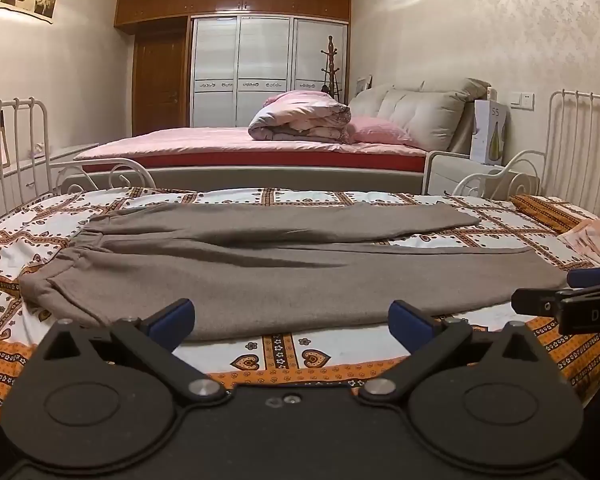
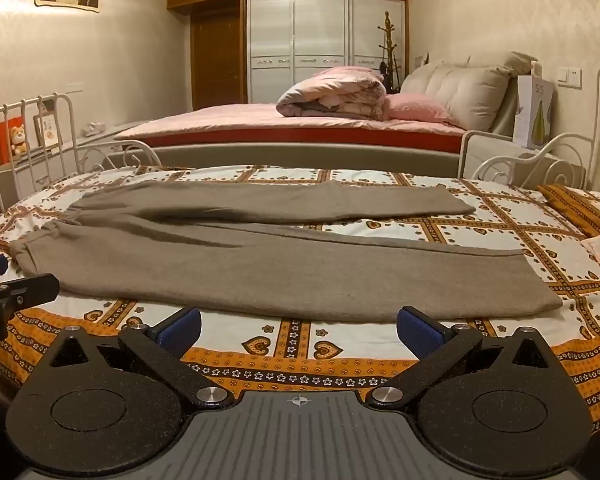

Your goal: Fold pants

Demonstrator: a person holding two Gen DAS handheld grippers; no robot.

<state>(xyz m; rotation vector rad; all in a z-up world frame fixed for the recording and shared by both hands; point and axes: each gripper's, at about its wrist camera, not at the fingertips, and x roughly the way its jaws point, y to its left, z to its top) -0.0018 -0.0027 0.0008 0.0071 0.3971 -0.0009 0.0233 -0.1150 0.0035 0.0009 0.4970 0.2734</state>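
Note:
Grey-brown pants (image 1: 260, 272) lie spread flat on the patterned bedsheet (image 1: 284, 356), waistband at the left, two legs running right; they also show in the right wrist view (image 2: 260, 268). My left gripper (image 1: 292, 324) is open and empty, just short of the near leg's front edge. My right gripper (image 2: 298, 330) is open and empty, just in front of the near leg, towards its hem end. The right gripper's fingers (image 1: 572, 300) show at the right edge of the left wrist view. The left gripper's fingers (image 2: 16, 288) show at the left edge of the right wrist view.
White metal bed rails (image 2: 32, 136) stand at both ends of the bed. An orange patterned pillow (image 2: 576, 204) lies at the far right. Beyond is a pink bed (image 2: 300, 124) with a rolled quilt (image 2: 336, 96) and a wardrobe (image 2: 324, 44).

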